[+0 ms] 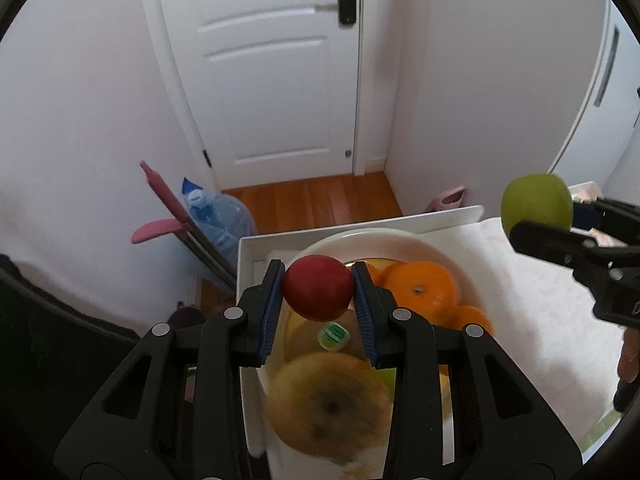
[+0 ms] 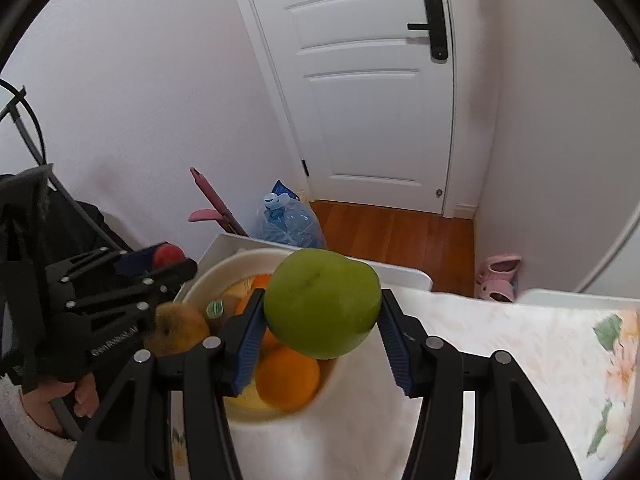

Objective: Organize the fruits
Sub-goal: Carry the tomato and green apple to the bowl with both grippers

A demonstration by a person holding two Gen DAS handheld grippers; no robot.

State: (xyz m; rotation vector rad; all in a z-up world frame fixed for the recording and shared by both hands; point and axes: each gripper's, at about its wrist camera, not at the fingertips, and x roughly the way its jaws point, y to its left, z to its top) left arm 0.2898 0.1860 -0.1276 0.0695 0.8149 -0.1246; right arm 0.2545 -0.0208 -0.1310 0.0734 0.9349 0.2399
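While we hold both claws over the table, we read this:

Edges: the white bowl (image 2: 208,276) sits at the table's (image 2: 500,332) far left corner, beside the raised white rim; past it the floor drops away to a water jug (image 2: 288,220) and a white door (image 2: 372,92).
Open room: the floral cloth (image 2: 520,344) right of the bowl lies bare.
Left gripper (image 1: 319,288): we have it clamped on a small red fruit (image 1: 318,287), pads pressing both sides, above the bowl's near left part.
Right gripper (image 2: 320,334): we have it closed on a green apple (image 2: 322,304), pads on both flanks, above the bowl's right side.
Bowl count: at least two oranges (image 1: 420,292); one brownish-yellow fruit (image 1: 328,400), blurred; one brown fruit with a green sticker (image 1: 333,335); more yellow pieces we cannot count.
Held count: two fruits, one in each claw.
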